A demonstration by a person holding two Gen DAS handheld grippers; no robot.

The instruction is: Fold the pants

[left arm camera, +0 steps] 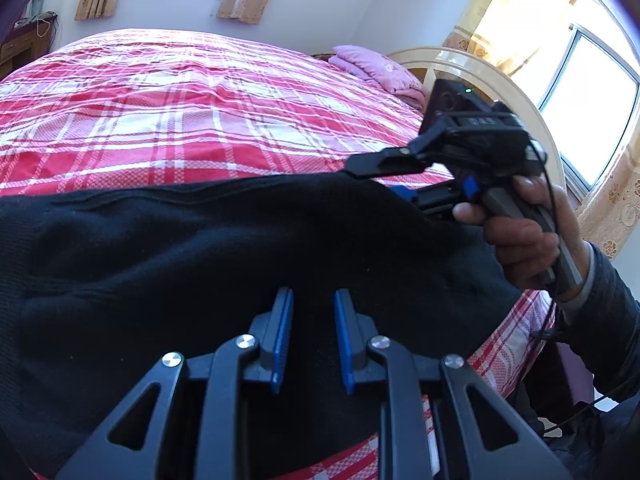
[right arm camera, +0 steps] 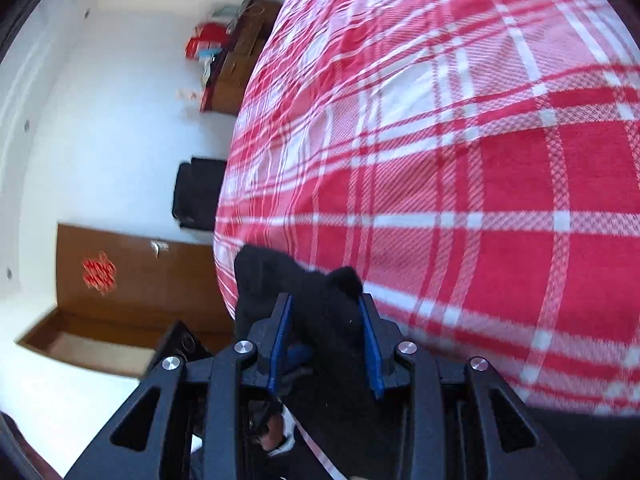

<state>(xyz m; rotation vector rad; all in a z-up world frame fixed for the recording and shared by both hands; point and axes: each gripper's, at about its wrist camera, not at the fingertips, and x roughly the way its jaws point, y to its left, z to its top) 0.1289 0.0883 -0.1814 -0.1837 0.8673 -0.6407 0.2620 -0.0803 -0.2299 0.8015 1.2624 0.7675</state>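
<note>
Left wrist view: my left gripper (left arm camera: 314,340) hung over the black pants (left arm camera: 200,264), which lay across the near edge of the bed (left arm camera: 192,92) on its red-and-white plaid cover. Its blue pads (left arm camera: 282,336) stood a narrow gap apart with dark cloth behind them; I could not tell whether they pinched any fabric. To the right, my right hand (left arm camera: 524,240) held the handle of the right gripper (left arm camera: 384,184), whose fingers met the far right corner of the pants; that corner was raised off the cover.

Right wrist view: my right gripper (right arm camera: 326,344) had a bunched fold of the black pants (right arm camera: 304,288) between its blue pads (right arm camera: 280,340), the pads moderately apart and pressed against the cloth on both sides. The bed (right arm camera: 460,140) filled the right of this blurred view; a brown wooden cabinet (right arm camera: 240,56) stood against the white wall at upper left.

A folded pink quilt (left arm camera: 376,70) rested at the headboard (left arm camera: 472,68).
</note>
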